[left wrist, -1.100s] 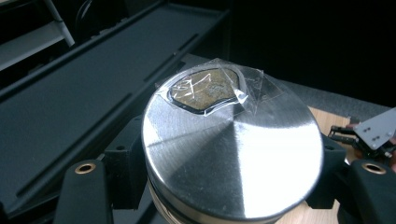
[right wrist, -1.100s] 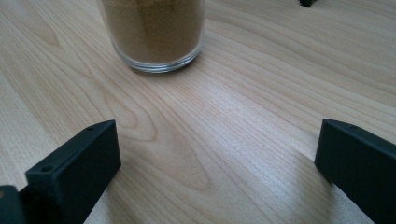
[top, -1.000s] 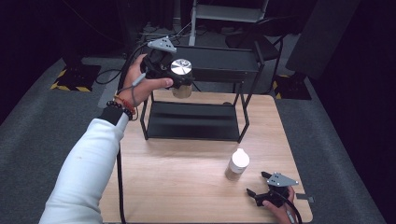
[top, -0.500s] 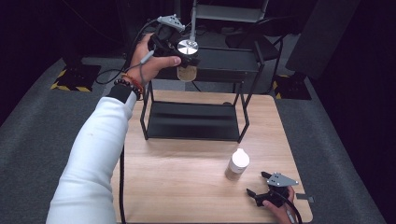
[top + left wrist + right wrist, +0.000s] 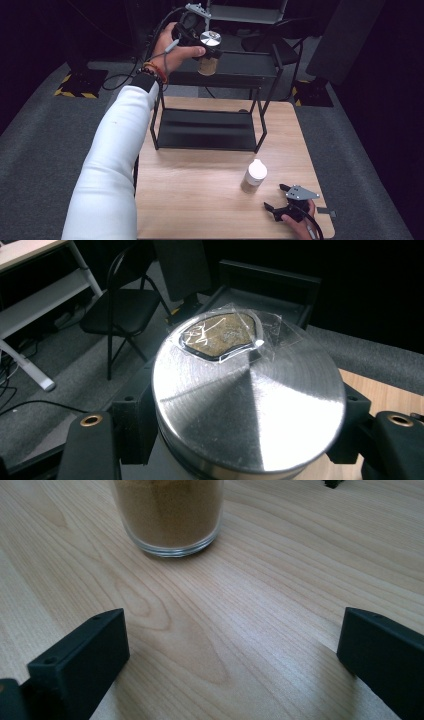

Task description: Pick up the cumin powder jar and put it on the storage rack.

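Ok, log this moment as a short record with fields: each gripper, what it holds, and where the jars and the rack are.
left gripper: shut on the metal-lidded jar, held above the rack's top shelf
jar contents: brown powder, seen through the glass in the high view
lid: round brushed metal with a taped window near its edge
right gripper: open, resting on the table near its front right corner
white-lidded jar: upright on the table, just beyond the right gripper
black rack: two-tier, at the table's far side

Silver-lidded jar (image 5: 209, 46) of seemingly brown powder; black rack (image 5: 205, 130).
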Demonstrator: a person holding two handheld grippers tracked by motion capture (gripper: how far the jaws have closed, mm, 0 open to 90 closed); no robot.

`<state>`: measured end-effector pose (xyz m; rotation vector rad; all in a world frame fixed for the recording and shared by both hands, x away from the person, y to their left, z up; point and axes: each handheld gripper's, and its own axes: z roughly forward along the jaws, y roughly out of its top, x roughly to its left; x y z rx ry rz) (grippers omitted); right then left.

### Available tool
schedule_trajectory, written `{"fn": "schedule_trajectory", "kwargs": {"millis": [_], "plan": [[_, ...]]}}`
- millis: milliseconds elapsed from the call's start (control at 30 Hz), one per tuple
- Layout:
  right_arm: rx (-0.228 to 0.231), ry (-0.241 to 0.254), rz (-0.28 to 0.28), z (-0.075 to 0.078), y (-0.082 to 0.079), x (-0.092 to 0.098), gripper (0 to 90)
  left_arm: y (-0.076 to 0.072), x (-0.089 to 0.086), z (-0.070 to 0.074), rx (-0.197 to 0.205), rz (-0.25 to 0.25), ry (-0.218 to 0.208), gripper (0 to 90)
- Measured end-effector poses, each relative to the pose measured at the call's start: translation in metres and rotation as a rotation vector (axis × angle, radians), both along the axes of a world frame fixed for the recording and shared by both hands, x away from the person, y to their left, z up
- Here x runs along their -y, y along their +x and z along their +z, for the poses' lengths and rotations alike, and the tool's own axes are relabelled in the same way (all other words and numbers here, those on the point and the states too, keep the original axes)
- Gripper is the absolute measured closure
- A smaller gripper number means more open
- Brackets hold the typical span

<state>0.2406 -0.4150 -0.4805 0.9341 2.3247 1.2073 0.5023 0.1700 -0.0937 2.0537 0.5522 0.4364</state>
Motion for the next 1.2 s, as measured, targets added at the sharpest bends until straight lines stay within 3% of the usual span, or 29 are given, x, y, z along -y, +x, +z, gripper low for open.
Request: {"fn": "schedule_trajectory", "kwargs": {"millis": [133, 400, 567, 667, 1067, 1167, 1200], "plan": [[-0.001, 0.000, 0.001, 0.000, 0.000, 0.000, 0.0, 0.012, 0.009, 0.003, -0.003, -0.004, 0.017, 30.9], [-0.001, 0.000, 0.003, 0.000, 0.000, 0.000, 0.0, 0.033, 0.014, -0.002, -0.018, 0.014, -0.009, 30.9], [-0.001, 0.000, 0.003, 0.000, 0.000, 0.000, 0.0, 0.043, 0.020, -0.007, -0.026, 0.027, -0.001, 30.9], [-0.001, -0.001, 0.007, 0.000, -0.001, 0.000, 0.0, 0.047, 0.021, -0.010, -0.028, 0.036, 0.008, 30.9], [-0.001, -0.001, 0.010, 0.000, 0.000, 0.000, 0.0, 0.059, 0.014, -0.019, -0.046, 0.028, -0.024, 30.7], [-0.002, -0.001, 0.012, 0.000, 0.000, 0.001, 0.0, 0.063, 0.010, -0.022, -0.078, 0.028, -0.050, 30.5], [-0.001, -0.001, 0.012, 0.000, 0.000, 0.001, 0.0, 0.063, 0.010, -0.023, -0.065, 0.024, -0.038, 30.1]]}}
